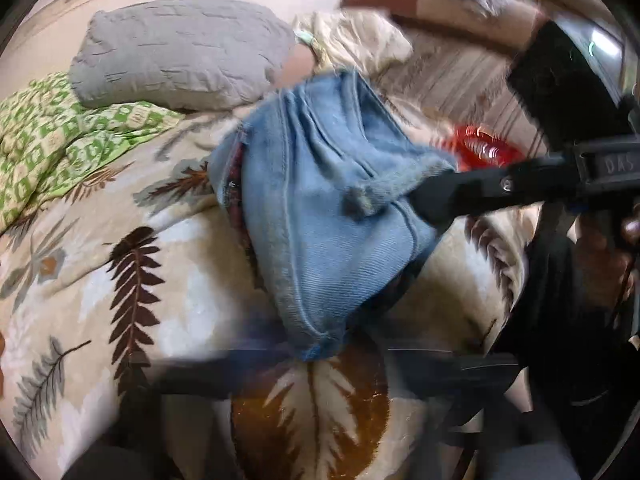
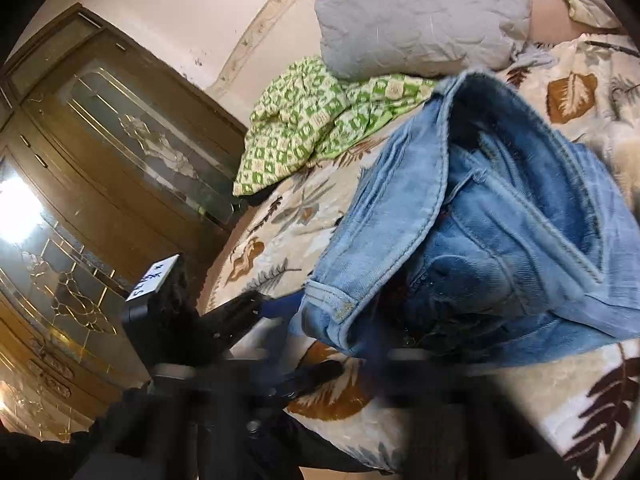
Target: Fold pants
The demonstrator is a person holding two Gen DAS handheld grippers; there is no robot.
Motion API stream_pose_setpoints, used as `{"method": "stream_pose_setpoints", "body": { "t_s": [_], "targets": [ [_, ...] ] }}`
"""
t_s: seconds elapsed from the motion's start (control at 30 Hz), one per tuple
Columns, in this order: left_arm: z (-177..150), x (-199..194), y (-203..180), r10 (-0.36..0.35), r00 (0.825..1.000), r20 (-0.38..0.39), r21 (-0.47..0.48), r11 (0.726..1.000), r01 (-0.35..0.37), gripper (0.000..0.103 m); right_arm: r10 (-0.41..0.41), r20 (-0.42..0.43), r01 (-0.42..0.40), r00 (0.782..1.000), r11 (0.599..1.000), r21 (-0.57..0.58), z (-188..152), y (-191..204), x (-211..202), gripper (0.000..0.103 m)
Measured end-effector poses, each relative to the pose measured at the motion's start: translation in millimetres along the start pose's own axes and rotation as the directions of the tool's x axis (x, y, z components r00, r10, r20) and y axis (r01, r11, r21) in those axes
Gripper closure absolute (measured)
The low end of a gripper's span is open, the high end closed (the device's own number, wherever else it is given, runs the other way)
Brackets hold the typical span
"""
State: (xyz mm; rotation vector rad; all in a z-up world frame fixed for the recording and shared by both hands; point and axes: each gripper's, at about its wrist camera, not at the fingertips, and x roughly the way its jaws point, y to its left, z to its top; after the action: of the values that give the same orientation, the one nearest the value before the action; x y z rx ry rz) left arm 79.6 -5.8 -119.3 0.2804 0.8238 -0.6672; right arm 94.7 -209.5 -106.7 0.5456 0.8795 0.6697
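Light blue jeans (image 1: 328,220) lie bunched in a heap on the leaf-patterned bedspread (image 1: 132,280). In the left wrist view my right gripper (image 1: 420,200) comes in from the right, shut on a fold of the jeans. My left gripper (image 1: 340,360) is a dark blur at the bottom of that view, shut on the lowest hem corner. In the right wrist view the jeans (image 2: 500,240) gape open at the waistband. There my left gripper (image 2: 304,340) holds their near corner, and my right gripper (image 2: 336,364) is blurred under their lower edge.
A grey pillow (image 1: 180,52) and a green checked cloth (image 1: 60,140) lie at the head of the bed. A red object (image 1: 484,148) sits behind the right gripper. A person's sleeved arm (image 1: 460,4) reaches across the top. A wooden glass-front cabinet (image 2: 100,160) stands beside the bed.
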Motion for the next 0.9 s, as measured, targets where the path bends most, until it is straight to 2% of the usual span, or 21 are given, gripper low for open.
{"method": "stream_pose_setpoints", "body": {
  "t_s": [0.03, 0.2, 0.37, 0.5, 0.57, 0.67, 0.8, 0.83, 0.9],
  "targets": [
    [0, 3, -1, 0.020, 1.000, -0.018, 0.003, 1.000, -0.020, 0.093, -0.017, -0.004, 0.017, 1.000, 1.000, -0.004, -1, 0, 2, 0.094],
    [7, -9, -2, -0.024, 0.999, 0.023, -0.042, 0.999, 0.025, 0.094, -0.056, 0.057, 0.059, 0.997, 0.997, -0.056, -3, 9, -9, 0.094],
    [36, -12, -30, -0.024, 0.998, 0.061, -0.035, 0.999, 0.026, 0.094, -0.109, 0.118, 0.121, 0.987, 0.988, -0.098, 7, 9, -41, 0.095],
    [69, 9, -63, -0.075, 0.996, 0.048, -0.019, 0.997, 0.076, 0.094, -0.202, 0.169, 0.221, 0.965, 0.970, -0.101, 21, -8, -77, 0.095],
    [82, 29, -81, -0.105, 0.994, 0.010, -0.024, 0.994, 0.105, 0.094, -0.272, 0.180, 0.290, 0.945, 0.954, -0.077, 29, -28, -93, 0.095],
    [94, 68, -100, -0.115, 0.992, -0.058, -0.039, 0.993, 0.113, 0.094, -0.381, 0.146, 0.387, 0.913, 0.922, -0.015, 35, -70, -100, 0.095],
    [96, 96, -106, -0.129, 0.983, -0.131, -0.041, 0.991, 0.125, 0.094, -0.435, 0.021, 0.433, 0.900, 0.900, 0.046, 30, -122, -79, 0.095],
    [96, 97, -107, -0.133, 0.981, -0.140, -0.042, 0.991, 0.129, 0.094, -0.446, 0.001, 0.446, 0.895, 0.894, 0.044, 27, -130, -73, 0.095],
    [94, 96, -111, -0.117, 0.982, -0.145, -0.022, 0.993, 0.115, 0.094, -0.437, -0.010, 0.436, 0.900, 0.898, 0.059, 24, -140, -69, 0.095]
  ]
}}
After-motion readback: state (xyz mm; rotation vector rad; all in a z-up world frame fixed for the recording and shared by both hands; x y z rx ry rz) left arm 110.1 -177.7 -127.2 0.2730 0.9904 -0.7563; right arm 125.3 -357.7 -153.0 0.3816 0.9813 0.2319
